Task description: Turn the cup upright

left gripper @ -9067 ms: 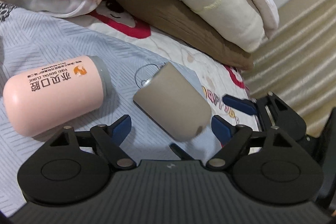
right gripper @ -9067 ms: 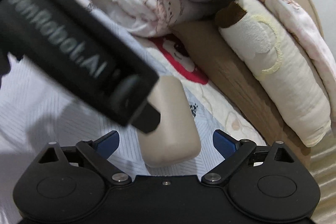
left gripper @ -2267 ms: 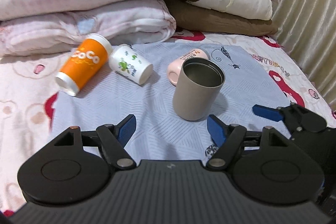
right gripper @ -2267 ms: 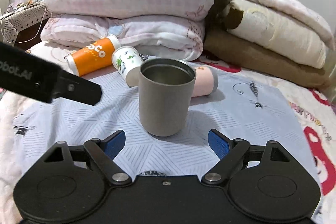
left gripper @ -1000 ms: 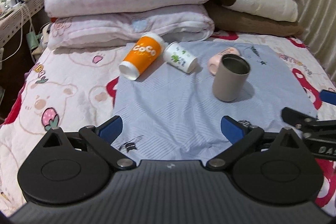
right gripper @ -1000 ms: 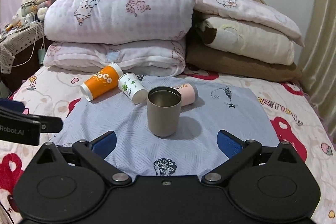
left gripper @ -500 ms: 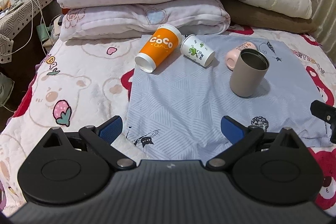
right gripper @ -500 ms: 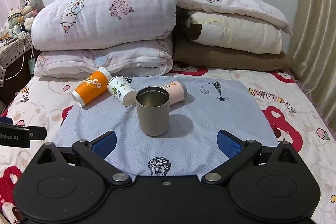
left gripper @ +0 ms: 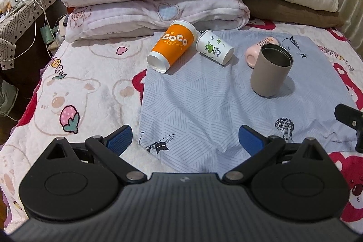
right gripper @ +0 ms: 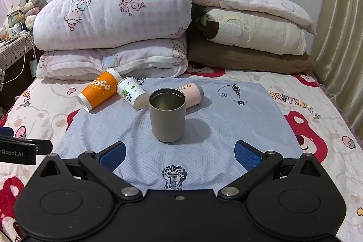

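Since the grey cup [right gripper: 167, 114] stands upright on the blue cloth [right gripper: 226, 119] with its mouth up and its long axis vertical, the flip looks done for this one, in my judgement. From the right gripper [right gripper: 179, 154] the cup lies at about 12 o'clock, just beyond the tips, with clear cloth between; its fingers [right gripper: 246, 155] are spread wide and hold nothing. From the left gripper [left gripper: 185, 138] the cup [left gripper: 271, 70] sits off at about 1 o'clock and farther away, so the right one is nearer and better lined up. The left fingers [left gripper: 119, 138] are also wide and empty. Behind the grey cup, a pink cup [right gripper: 192, 92] lies on its side, partly hidden. An orange cup [right gripper: 99, 89] and a white cup [right gripper: 132, 92] lie tipped at about 11 o'clock. Whether the grey cup's base sits flat on the soft bed is hard to tell.
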The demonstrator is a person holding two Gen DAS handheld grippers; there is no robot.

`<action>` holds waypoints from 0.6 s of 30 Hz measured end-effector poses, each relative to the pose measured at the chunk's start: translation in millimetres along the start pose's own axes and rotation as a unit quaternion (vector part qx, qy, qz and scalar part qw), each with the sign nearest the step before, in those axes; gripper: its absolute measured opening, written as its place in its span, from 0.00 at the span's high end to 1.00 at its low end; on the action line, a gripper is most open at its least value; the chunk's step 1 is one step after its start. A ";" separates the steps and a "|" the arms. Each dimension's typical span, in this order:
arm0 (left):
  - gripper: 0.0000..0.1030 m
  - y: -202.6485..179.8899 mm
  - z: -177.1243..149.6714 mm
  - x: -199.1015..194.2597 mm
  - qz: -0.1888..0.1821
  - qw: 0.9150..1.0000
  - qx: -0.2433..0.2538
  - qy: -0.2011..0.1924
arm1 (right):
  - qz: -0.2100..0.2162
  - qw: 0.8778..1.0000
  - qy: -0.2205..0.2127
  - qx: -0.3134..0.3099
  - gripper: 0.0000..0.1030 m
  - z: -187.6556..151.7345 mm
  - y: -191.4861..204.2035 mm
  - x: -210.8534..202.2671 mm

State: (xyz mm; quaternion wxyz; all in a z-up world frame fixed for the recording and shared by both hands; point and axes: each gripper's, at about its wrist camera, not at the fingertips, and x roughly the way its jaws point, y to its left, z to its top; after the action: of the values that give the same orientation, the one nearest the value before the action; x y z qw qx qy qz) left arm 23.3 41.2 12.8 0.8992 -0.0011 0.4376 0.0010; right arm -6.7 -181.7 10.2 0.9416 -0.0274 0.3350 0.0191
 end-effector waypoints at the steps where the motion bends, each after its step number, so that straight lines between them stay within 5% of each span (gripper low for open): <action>1: 0.02 0.1 0.0 0.2 0.001 1.000 0.000 0.000 | 0.000 1.000 0.001 0.000 0.00 0.1 -0.3 0.3; 18: 0.02 1.9 -0.7 3.9 0.006 1.000 0.001 0.009 | -0.010 1.000 0.006 0.000 0.00 -1.1 -1.0 2.3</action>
State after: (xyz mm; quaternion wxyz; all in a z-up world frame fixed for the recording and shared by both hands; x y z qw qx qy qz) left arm 25.1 43.1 9.2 0.8951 0.0022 0.4457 0.0061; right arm -5.6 -182.7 7.9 0.9397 -0.0309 0.3404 0.0091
